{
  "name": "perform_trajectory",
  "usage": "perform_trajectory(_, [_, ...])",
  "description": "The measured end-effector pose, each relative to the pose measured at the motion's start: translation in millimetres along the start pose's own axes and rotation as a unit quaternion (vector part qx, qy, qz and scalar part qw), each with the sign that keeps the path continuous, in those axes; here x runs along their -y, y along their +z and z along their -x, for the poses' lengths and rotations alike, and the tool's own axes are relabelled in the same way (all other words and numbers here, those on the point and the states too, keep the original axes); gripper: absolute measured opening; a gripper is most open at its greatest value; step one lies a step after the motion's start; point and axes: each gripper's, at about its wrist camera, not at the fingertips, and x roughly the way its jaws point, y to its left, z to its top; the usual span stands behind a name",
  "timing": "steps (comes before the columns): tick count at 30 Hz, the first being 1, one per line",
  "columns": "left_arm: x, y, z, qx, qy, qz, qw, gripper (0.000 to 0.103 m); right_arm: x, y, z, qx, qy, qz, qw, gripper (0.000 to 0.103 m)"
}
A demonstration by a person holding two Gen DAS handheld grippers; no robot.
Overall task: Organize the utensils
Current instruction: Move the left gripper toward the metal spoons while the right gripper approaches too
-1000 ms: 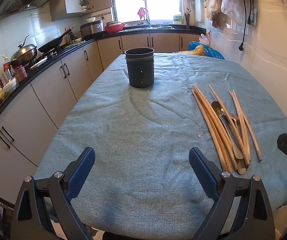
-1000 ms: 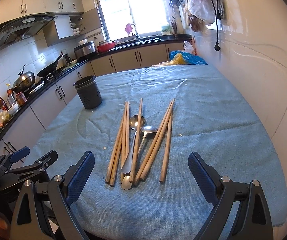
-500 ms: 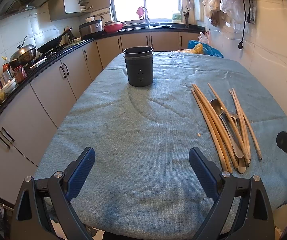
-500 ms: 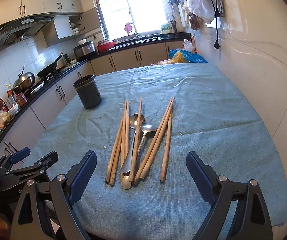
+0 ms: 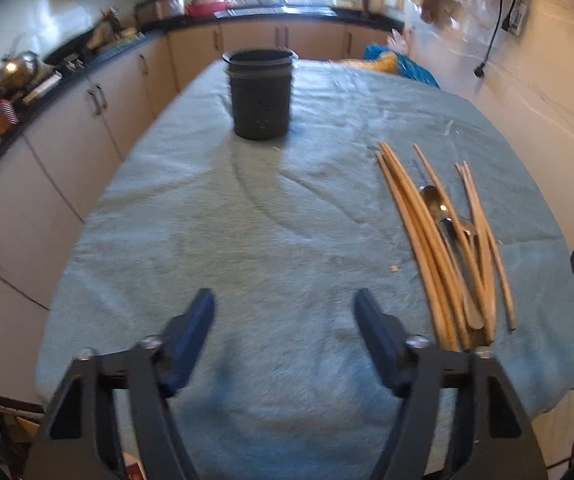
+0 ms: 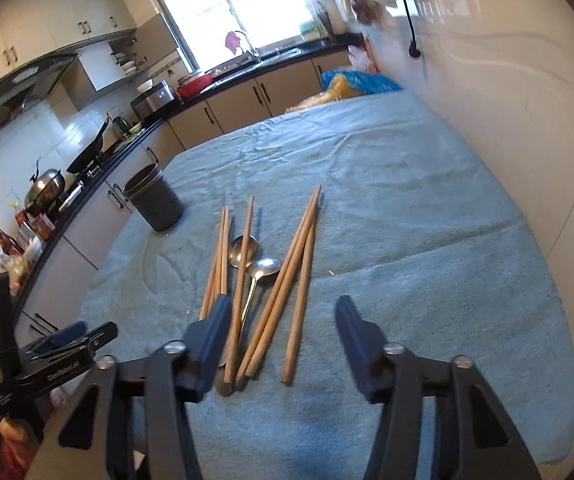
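A dark round utensil holder (image 5: 261, 94) stands upright far ahead on the blue-grey tablecloth (image 5: 247, 240); it also shows in the right wrist view (image 6: 154, 198). Several wooden chopsticks (image 5: 427, 240) and two metal spoons (image 5: 441, 216) lie in a loose bundle to the right. In the right wrist view the chopsticks (image 6: 287, 280) and spoons (image 6: 253, 264) lie just ahead of my right gripper (image 6: 283, 320), which is open and empty above their near ends. My left gripper (image 5: 285, 314) is open and empty over bare cloth, left of the bundle.
Kitchen cabinets and a black counter with pots and a wok (image 6: 87, 148) run along the left. A white wall (image 6: 507, 100) borders the table on the right. A blue and yellow bag (image 5: 399, 64) sits at the table's far end.
Both grippers have moved forward over the table. The right gripper has tilted and come close over the near ends of the chopsticks. Both stay open.
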Motion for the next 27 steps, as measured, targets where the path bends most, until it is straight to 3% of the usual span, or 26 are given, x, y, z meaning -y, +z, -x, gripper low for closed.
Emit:
perform_trajectory(4, [8, 26, -18, -0.053, -0.05, 0.012, 0.9973, 0.048, 12, 13, 1, -0.003, 0.004, -0.013, 1.0, 0.044])
perform_trajectory(8, [25, 50, -34, -0.087, -0.092, 0.014, 0.9918, 0.048, 20, 18, 4, 0.003, 0.006, -0.022, 1.0, 0.044])
perform_trajectory(15, [55, 90, -71, -0.133, -0.112, 0.025, 0.9844, 0.048, 35, 19, -6, -0.018, 0.017, -0.036, 0.999, 0.044])
perform_trajectory(17, [64, 98, -79, -0.14, -0.122, 0.033, 0.982, 0.048, 39, 21, -13, -0.03, 0.037, -0.047, 0.998, 0.044])
perform_trajectory(19, [73, 106, -84, -0.14, -0.123, 0.029, 0.982, 0.048, 41, 23, -22, -0.049, 0.093, -0.073, 0.992, 0.044])
perform_trajectory(23, [94, 119, -87, -0.133, -0.126, 0.002, 0.9831, 0.048, 44, 28, -46, -0.076, 0.175, -0.139, 0.972, 0.044])
perform_trajectory(27, [110, 131, -103, -0.13, -0.114, -0.033, 0.9843, 0.048, 39, 28, -71, -0.102, 0.198, -0.174, 0.959, 0.044])
